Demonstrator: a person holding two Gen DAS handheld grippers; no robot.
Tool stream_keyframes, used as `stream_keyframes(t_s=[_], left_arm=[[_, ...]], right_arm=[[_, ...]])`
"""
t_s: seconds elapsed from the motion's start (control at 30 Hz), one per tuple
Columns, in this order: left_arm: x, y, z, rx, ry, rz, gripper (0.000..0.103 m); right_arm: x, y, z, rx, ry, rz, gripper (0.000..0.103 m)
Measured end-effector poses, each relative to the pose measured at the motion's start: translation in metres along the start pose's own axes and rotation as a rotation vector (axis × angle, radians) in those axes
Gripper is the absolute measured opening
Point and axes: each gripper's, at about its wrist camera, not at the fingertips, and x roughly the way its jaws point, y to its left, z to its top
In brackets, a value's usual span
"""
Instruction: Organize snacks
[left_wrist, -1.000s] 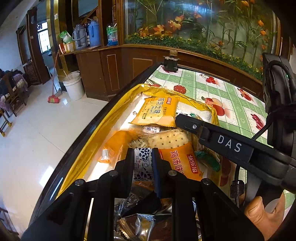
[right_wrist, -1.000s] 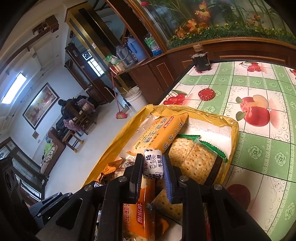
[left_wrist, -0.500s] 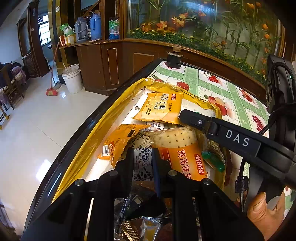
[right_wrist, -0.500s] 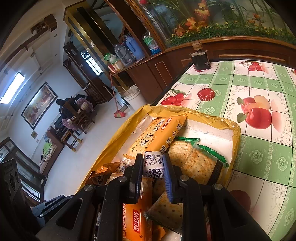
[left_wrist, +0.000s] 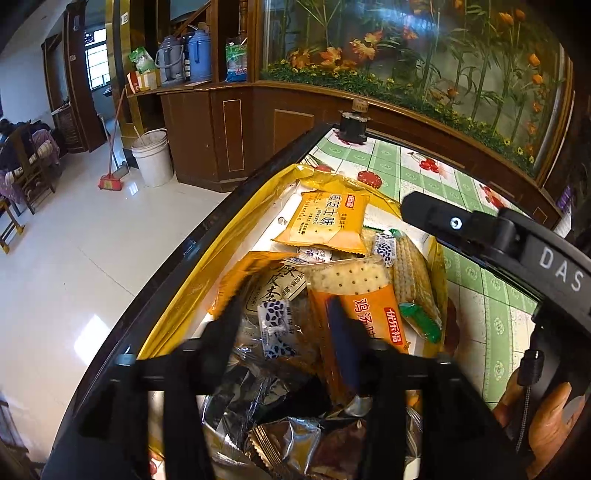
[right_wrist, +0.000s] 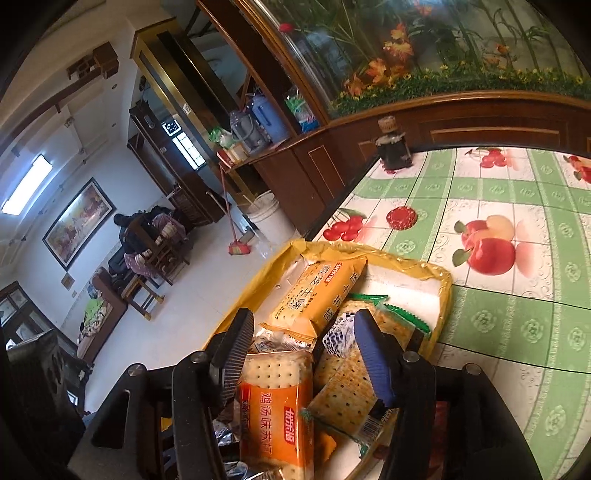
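Observation:
A yellow tray (left_wrist: 173, 310) (right_wrist: 445, 295) at the table's left edge holds a pile of snack packs. My left gripper (left_wrist: 282, 314) is open above the pile; a small white-and-blue candy (left_wrist: 275, 328) lies between its fingers on the packs. My right gripper (right_wrist: 303, 332) is open too; a second white-and-blue candy (right_wrist: 338, 338) lies by its right finger on the green-edged crackers (right_wrist: 351, 384). An orange cracker pack (left_wrist: 369, 306) (right_wrist: 275, 410) and a yellow cracker pack (left_wrist: 327, 221) (right_wrist: 317, 295) lie in the tray. The right gripper's body shows in the left wrist view (left_wrist: 498, 240).
The table has a green checked fruit-print cloth (right_wrist: 517, 236). A dark jar (left_wrist: 352, 123) (right_wrist: 393, 149) stands at its far corner. Foil-wrapped snacks (left_wrist: 288, 439) lie near the tray's front. Beyond the left edge is the tiled floor with a white bucket (left_wrist: 153, 157).
Both grippers have opened and let go of their small white-and-blue candies, which now lie on the snack pile in the tray.

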Motion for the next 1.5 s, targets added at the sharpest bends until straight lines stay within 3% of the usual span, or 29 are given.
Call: stream_keyframes(t_s=[0.03, 0.43, 0.57, 0.7, 1.0, 1.1, 1.5], left_arm=[[-0.005, 0.000, -0.001, -0.001, -0.018, 0.001, 0.068], [-0.045, 0.000, -0.018, 0.032, -0.082, 0.011, 0.070], [-0.056, 0.001, -0.027, 0.033, -0.091, 0.013, 0.073], [-0.066, 0.000, -0.034, 0.045, -0.101, 0.018, 0.073], [-0.098, 0.006, -0.048, 0.036, -0.149, 0.032, 0.073], [-0.108, 0.008, -0.052, 0.033, -0.167, 0.040, 0.078], [-0.134, 0.009, -0.070, 0.085, -0.213, 0.079, 0.079]], right_arm=[[-0.003, 0.000, 0.000, 0.001, -0.003, 0.000, 0.060], [-0.043, 0.007, -0.019, -0.006, -0.016, -0.002, 0.062], [-0.057, 0.017, -0.027, -0.036, -0.015, -0.006, 0.076], [-0.068, 0.031, -0.039, -0.094, -0.007, -0.011, 0.083], [-0.100, 0.051, -0.060, -0.214, -0.023, -0.023, 0.086], [-0.110, 0.055, -0.066, -0.252, -0.026, -0.026, 0.087], [-0.144, 0.058, -0.079, -0.344, -0.043, -0.038, 0.088]])
